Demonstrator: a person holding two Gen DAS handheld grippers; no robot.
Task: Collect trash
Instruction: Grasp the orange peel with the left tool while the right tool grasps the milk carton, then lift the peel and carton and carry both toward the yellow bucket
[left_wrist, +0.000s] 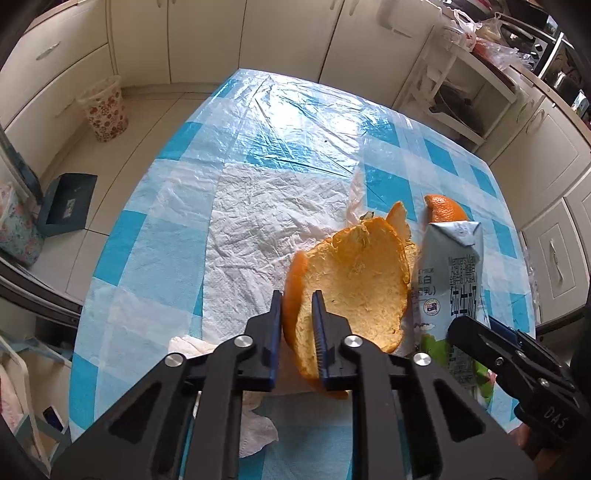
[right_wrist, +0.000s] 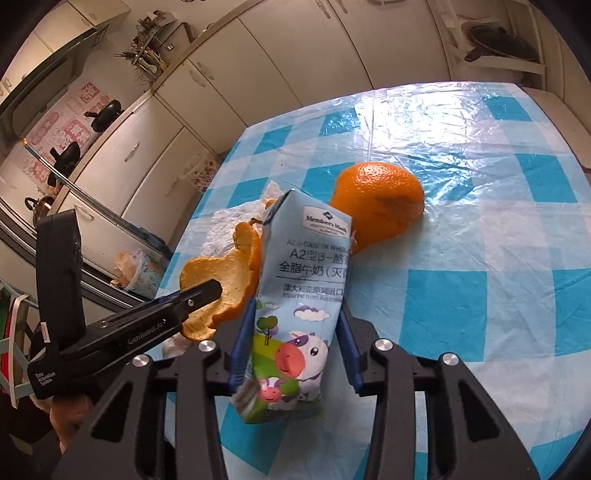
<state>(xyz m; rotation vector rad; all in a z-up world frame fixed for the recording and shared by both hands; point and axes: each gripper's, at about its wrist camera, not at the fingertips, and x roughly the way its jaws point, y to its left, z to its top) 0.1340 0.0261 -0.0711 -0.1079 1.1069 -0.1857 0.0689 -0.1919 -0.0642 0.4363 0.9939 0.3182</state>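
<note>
My left gripper is shut on a large orange peel, pale side up, held above the table; the peel also shows in the right wrist view, with the left gripper beside it. My right gripper is shut on a light-blue milk carton with a cartoon cow; in the left wrist view the carton and the right gripper sit right of the peel. A second orange peel dome lies on the table behind the carton, also visible in the left wrist view.
The table has a blue-and-white checked plastic cover. A white plastic sheet lies on it, with crumpled tissue near the front edge. A floral waste bin stands on the floor at the far left. Cabinets surround the table.
</note>
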